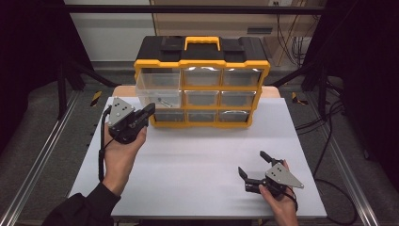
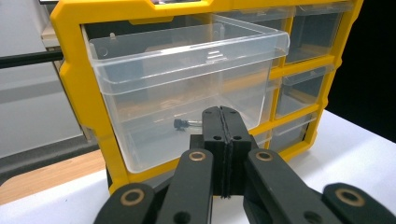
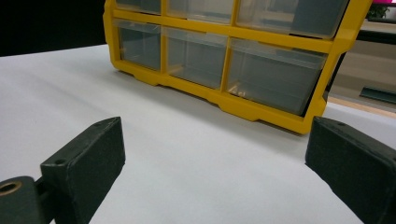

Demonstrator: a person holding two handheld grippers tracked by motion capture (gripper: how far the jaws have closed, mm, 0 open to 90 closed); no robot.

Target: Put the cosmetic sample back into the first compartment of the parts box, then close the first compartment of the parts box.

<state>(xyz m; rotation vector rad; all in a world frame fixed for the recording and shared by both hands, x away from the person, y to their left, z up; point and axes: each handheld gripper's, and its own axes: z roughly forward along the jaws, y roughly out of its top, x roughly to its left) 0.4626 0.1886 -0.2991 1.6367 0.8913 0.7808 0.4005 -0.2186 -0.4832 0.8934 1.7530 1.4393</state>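
Now the white table [image 1: 188,160] is the biggest thing, and at its 12 o'clock edge stands a yellow and black organizer cabinet [image 1: 202,82] with clear drawers in three rows and a yellow carry handle [image 1: 202,42] on top. At 9 o'clock on the cabinet front, one clear drawer [image 2: 187,93] is pulled out toward the person. Inside it, on the bottom, lies a small dark screw-like part [image 2: 183,123]; what it is exactly I cannot tell. The left gripper [image 1: 149,111] is at about 10 o'clock on the table, just in front of this drawer, its jaws pressed together and empty. The right gripper [image 1: 254,165] is at about 4 o'clock, well apart from the cabinet, with its jaws spread wide and nothing between them
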